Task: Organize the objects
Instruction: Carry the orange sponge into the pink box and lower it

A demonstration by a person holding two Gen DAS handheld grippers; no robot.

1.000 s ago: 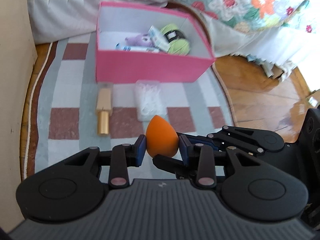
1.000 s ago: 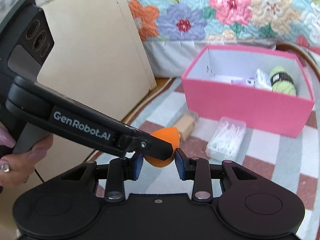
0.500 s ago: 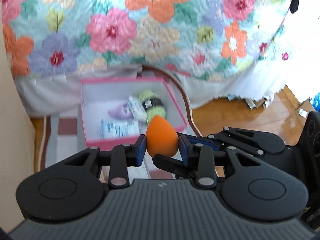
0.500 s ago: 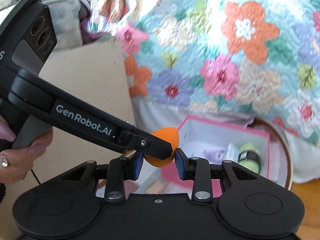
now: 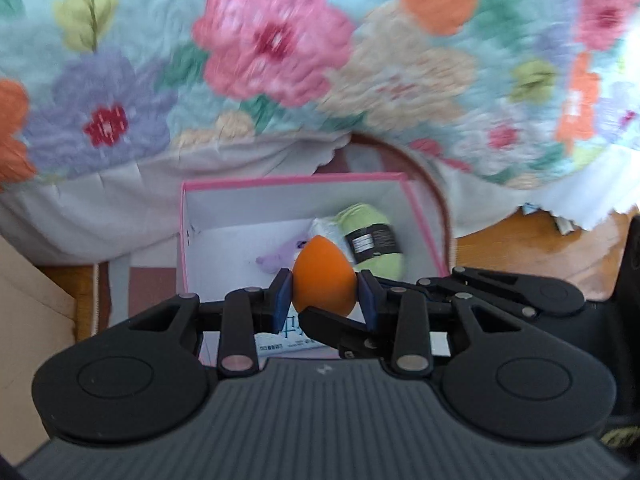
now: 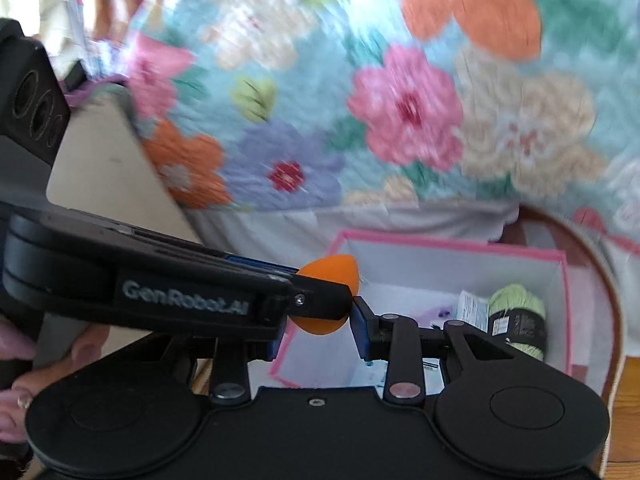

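Both grippers hold one orange egg-shaped sponge in the air above the near part of the pink box. My left gripper is shut on its sides. My right gripper is shut on it from the right; its finger crosses below the sponge in the left wrist view. The sponge shows in the right wrist view partly behind the left gripper's finger. The box holds green yarn, a purple toy and white packets.
A flowered quilt hangs from the bed behind the box. A tan cardboard panel stands at the left. Wood floor lies to the right. A checked rug lies under the box.
Both grippers have carried the sponge up from the rug and forward over the box. The box is now closer and lower in both views. The grips have not changed.
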